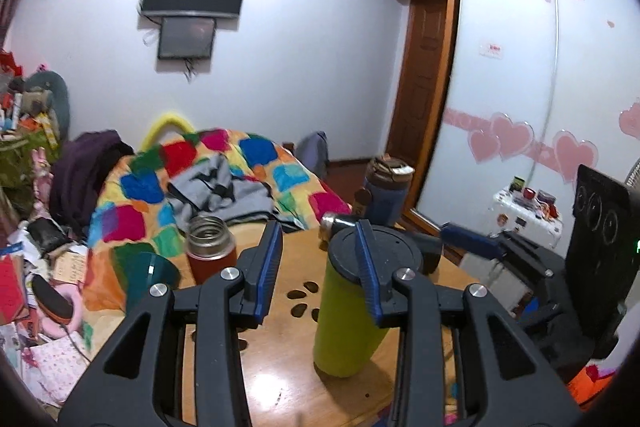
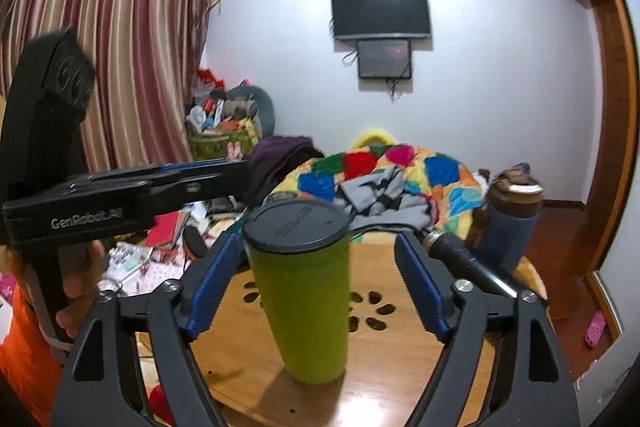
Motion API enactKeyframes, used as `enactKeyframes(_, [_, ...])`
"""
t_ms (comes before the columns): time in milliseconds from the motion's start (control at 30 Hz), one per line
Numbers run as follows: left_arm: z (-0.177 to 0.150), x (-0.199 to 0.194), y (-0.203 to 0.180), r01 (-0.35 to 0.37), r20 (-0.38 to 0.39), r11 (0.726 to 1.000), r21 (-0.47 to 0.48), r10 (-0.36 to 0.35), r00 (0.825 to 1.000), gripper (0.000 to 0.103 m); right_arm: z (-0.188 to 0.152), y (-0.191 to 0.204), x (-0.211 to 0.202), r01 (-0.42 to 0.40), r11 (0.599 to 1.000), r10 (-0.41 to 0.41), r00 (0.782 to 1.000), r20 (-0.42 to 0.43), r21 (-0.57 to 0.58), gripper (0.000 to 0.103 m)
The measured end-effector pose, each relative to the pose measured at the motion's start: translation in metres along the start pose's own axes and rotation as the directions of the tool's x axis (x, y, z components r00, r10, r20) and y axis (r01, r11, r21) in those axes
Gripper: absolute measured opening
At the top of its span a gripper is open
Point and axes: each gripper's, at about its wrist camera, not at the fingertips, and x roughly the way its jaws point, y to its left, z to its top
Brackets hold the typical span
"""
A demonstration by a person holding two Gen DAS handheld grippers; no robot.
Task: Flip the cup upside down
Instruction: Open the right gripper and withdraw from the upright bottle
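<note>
We find the green tumbler [image 2: 306, 291] standing upright on the round wooden table [image 2: 400, 351], its black lid [image 2: 295, 225] on top, so the flip is not yet done. Our right gripper [image 2: 316, 289] has its jaws wide apart on either side of the tumbler, touching nothing. Our left gripper [image 1: 318, 269] is spread too, and the tumbler lies toward its right finger; we cannot tell whether that finger touches it. Grasping, turning over and setting down all remain, we judge.
</note>
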Motion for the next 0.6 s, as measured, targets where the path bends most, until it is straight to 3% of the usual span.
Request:
enactKeyframes(100, [-0.002, -0.015, -0.004, -0.049, 0.031, 0.999, 0.005, 0.049, 0.998, 0.04, 0.005, -0.006, -0.016, 0.024, 1.0, -0.024, 0.999, 0.027, 0.02, 0.081])
enactKeyframes(333, [-0.012, -0.036, -0.016, -0.102, 0.074, 0.995, -0.005, 0.103, 0.992, 0.065, 0.012, -0.018, -0.045, 0.079, 0.995, -0.083, 0.995, 0.063, 0.056, 0.083])
enactKeyframes(400, [-0.016, -0.04, -0.021, -0.128, 0.082, 0.992, -0.005, 0.128, 0.988, 0.072, 0.011, -0.02, -0.052, 0.095, 0.993, -0.1, 0.992, 0.071, 0.065, 0.092])
enactKeyframes(500, [-0.021, -0.042, -0.026, -0.164, 0.092, 0.986, -0.011, 0.165, 0.982, 0.091, 0.011, -0.023, -0.063, 0.128, 0.989, -0.135, 0.986, 0.095, 0.074, 0.103])
enactKeyframes(600, [-0.024, -0.046, -0.033, -0.226, 0.111, 0.974, -0.001, 0.225, 0.968, 0.1, 0.01, -0.025, -0.07, 0.149, 0.986, -0.156, 0.982, 0.106, 0.077, 0.103])
